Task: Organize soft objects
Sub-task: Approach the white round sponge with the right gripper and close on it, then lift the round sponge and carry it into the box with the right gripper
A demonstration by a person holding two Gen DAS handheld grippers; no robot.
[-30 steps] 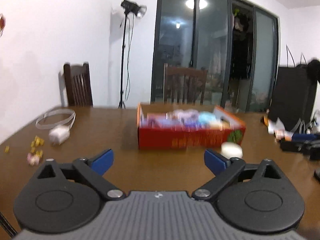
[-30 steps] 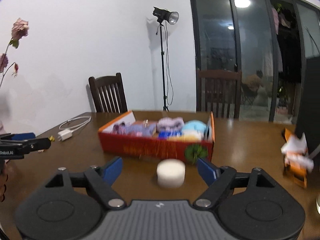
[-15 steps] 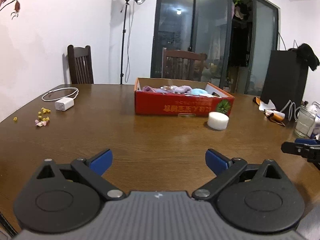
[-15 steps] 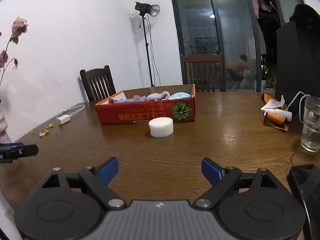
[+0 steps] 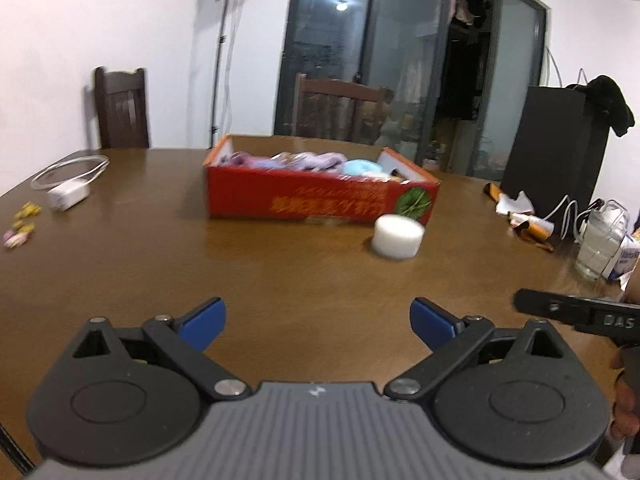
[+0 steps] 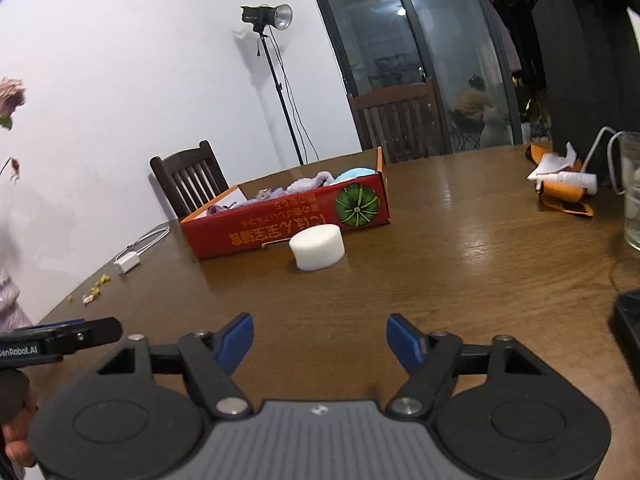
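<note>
A red cardboard box (image 5: pixel 316 198) (image 6: pixel 288 220) sits mid-table and holds purple and light blue soft items (image 5: pixel 316 160) (image 6: pixel 316 180). A white round sponge (image 5: pixel 397 236) (image 6: pixel 317 246) lies on the table just in front of the box. My left gripper (image 5: pixel 318 320) is open and empty, low over the table, well short of the sponge. My right gripper (image 6: pixel 320 340) is open and empty, also well short of the sponge. Each gripper shows at the edge of the other's view (image 5: pixel 576 314) (image 6: pixel 60 338).
A white charger with cable (image 5: pixel 68 196) (image 6: pixel 128 262) and small scraps (image 5: pixel 20 224) lie at the left. Orange and white wrappers (image 5: pixel 520 216) (image 6: pixel 564 188), a glass (image 5: pixel 600 240) (image 6: pixel 634 208) and a dark device (image 6: pixel 628 328) are at the right. Wooden chairs stand behind the table (image 6: pixel 520 280).
Both grippers pulled back from the box over the last second; the left view now looks slightly closer and lower than half a second ago. Both stay open.
</note>
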